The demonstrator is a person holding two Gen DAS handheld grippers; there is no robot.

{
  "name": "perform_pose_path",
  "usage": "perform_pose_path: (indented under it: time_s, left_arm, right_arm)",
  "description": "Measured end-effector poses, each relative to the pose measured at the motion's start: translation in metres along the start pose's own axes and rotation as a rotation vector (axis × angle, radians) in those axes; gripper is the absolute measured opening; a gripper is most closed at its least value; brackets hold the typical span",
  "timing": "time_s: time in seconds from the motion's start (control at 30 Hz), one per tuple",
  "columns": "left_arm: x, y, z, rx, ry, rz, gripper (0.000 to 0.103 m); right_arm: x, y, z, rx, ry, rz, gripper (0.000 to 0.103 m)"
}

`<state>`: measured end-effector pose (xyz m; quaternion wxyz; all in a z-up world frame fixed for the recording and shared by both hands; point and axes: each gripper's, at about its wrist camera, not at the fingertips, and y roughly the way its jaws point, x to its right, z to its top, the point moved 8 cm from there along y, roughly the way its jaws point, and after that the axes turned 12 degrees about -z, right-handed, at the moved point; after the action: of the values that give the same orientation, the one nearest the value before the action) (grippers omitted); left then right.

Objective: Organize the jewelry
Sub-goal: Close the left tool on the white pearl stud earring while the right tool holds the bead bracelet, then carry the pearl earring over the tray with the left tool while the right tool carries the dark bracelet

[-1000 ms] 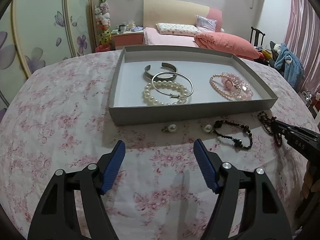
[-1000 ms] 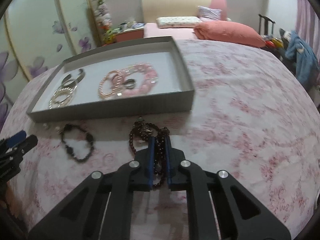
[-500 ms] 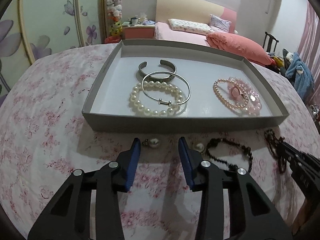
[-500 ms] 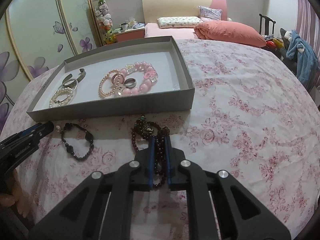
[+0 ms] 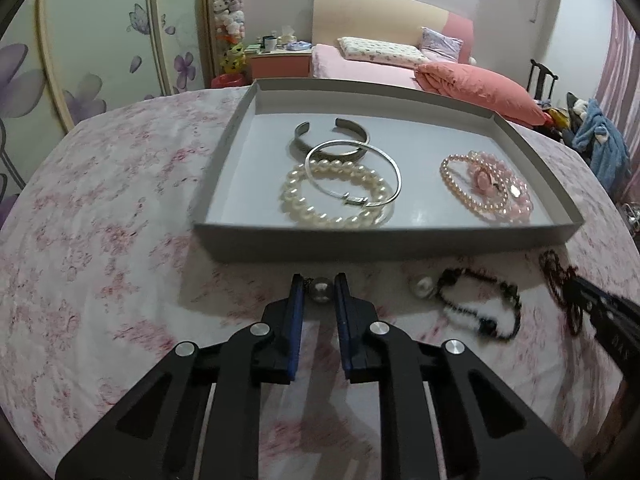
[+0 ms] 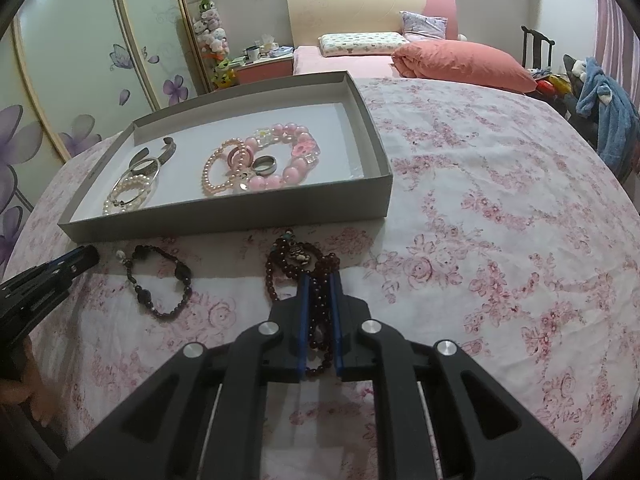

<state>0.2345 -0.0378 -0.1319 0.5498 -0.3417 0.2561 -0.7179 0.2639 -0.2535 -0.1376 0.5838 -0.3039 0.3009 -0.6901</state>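
Left wrist view: left hand-held gripper (image 5: 319, 286) closing round pearl earring (image 5: 321, 290) — pads not yet touching; right hand-held gripper (image 6: 319, 280) pinching dark beads (image 6: 318, 300). Tray (image 5: 400, 242) holds approx. half — rest outside.

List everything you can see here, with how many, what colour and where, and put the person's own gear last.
tray: one, grey, on the floral cloth
cuff bangle: one, dark silver, in the tray, far left
thin bangle: one, silver, lying over the pearl bracelet
pearl bracelet: one, white, in the tray
pink bead bracelets: a cluster, pink, at the tray's right
ring: one, silver, among the pink beads
pearl earrings: two, white, in front of the tray
black bead bracelet: one, on the cloth
dark red bead strand: one, on the cloth
left claw: closing around one earring
right claw: shut on the red strand
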Motion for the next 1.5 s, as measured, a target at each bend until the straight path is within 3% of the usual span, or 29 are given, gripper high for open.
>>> perform_pose_path:
  time_s: [0.27,1.2,1.5]
  left_arm:
    - [-0.013,-0.018,-0.018,-0.014,0.042,-0.093,0.017]
    - [-0.01,-0.012,-0.014,-0.018,0.059,-0.042,0.014]
    - [-0.013,-0.015,-0.015,-0.014,0.047,-0.035,0.014]
  right_arm:
    - [-0.019,-0.006,-0.006,0.006,-0.065,0.045,0.011]
    - [-0.014,-0.006,-0.007,0.002,-0.036,0.065,0.009]
    - [-0.013,-0.021,-0.004,0.052,0.006,0.074,0.009]
